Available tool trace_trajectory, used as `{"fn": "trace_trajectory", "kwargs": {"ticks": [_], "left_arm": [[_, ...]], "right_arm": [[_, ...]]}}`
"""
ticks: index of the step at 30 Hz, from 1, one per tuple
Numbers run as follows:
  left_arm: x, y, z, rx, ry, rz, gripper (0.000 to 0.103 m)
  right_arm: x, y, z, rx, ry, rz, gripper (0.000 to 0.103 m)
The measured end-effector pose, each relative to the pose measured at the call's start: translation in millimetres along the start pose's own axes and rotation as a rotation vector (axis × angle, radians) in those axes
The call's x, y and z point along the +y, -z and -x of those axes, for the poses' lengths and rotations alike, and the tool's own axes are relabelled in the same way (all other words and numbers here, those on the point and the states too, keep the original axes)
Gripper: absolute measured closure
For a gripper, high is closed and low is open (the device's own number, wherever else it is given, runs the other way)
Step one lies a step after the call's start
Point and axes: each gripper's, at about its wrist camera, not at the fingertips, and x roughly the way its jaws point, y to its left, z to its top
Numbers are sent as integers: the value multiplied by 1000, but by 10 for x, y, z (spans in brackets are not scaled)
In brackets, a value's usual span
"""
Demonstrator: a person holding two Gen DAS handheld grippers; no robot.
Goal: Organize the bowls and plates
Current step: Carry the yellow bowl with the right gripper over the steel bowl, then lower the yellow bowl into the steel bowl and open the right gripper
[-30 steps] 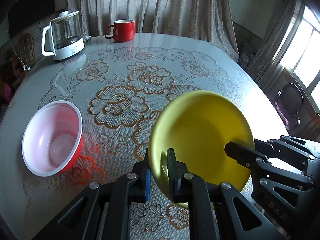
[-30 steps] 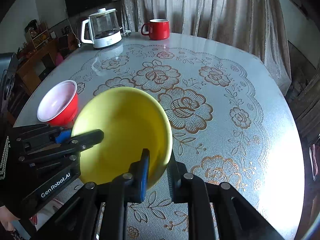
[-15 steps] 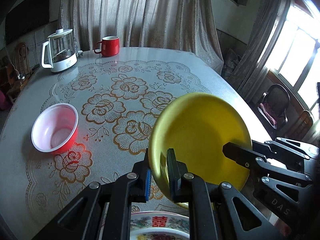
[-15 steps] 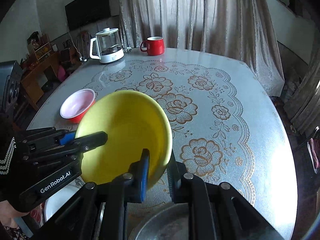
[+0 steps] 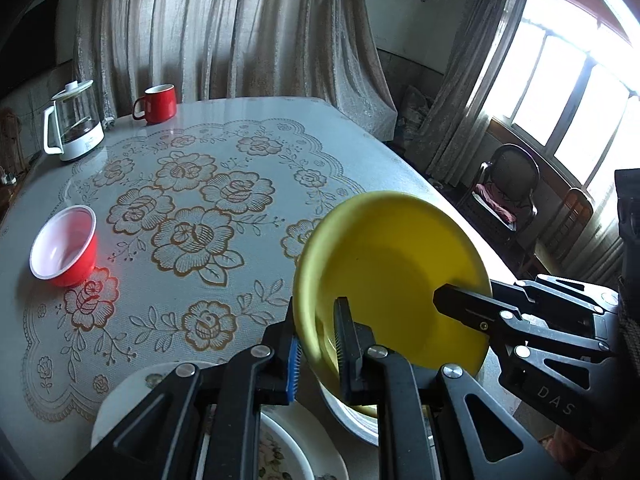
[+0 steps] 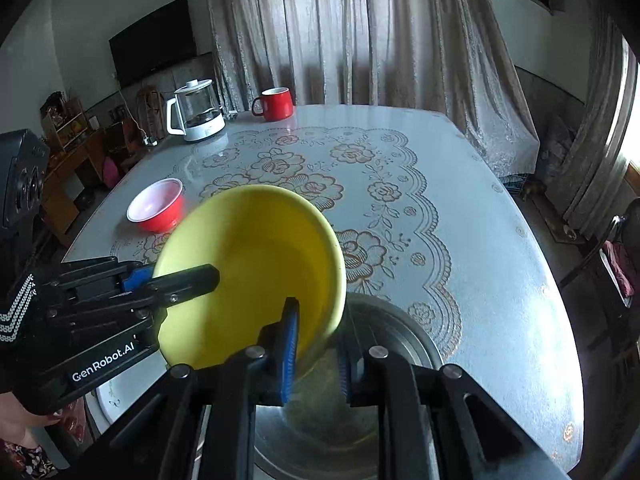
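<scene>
Both grippers hold one yellow bowl by opposite sides of its rim, tilted, above the near table edge. My left gripper is shut on its left rim. My right gripper is shut on its right rim; the bowl also shows in the right wrist view. Under the bowl stands a metal bowl, also in the left wrist view. A white patterned plate lies at the near left. A red bowl with a white inside stands far left, also in the right wrist view.
A glass kettle and a red mug stand at the table's far edge by the curtain. A lace-patterned cloth covers the table. A dark chair stands off the right side near the window.
Both grippers have drawn back toward the near edge with the yellow bowl. The metal bowl and the white plate have come into view beneath it.
</scene>
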Motion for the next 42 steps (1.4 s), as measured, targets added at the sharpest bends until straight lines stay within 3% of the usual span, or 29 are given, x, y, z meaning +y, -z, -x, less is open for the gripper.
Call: {"fn": "trace_trajectory", "kwargs": {"ticks": [8, 16, 42], "left_arm": [[-320, 221, -263, 71, 32, -32, 88], [-385, 363, -487, 135, 10, -40, 88], [-482, 445, -758, 195, -58, -104, 83]], "right_arm": [[-368, 367, 33, 58, 8, -87, 86], [-536, 560, -152, 128, -10, -131, 86], [-640, 560, -510, 253, 6, -111, 85]]}}
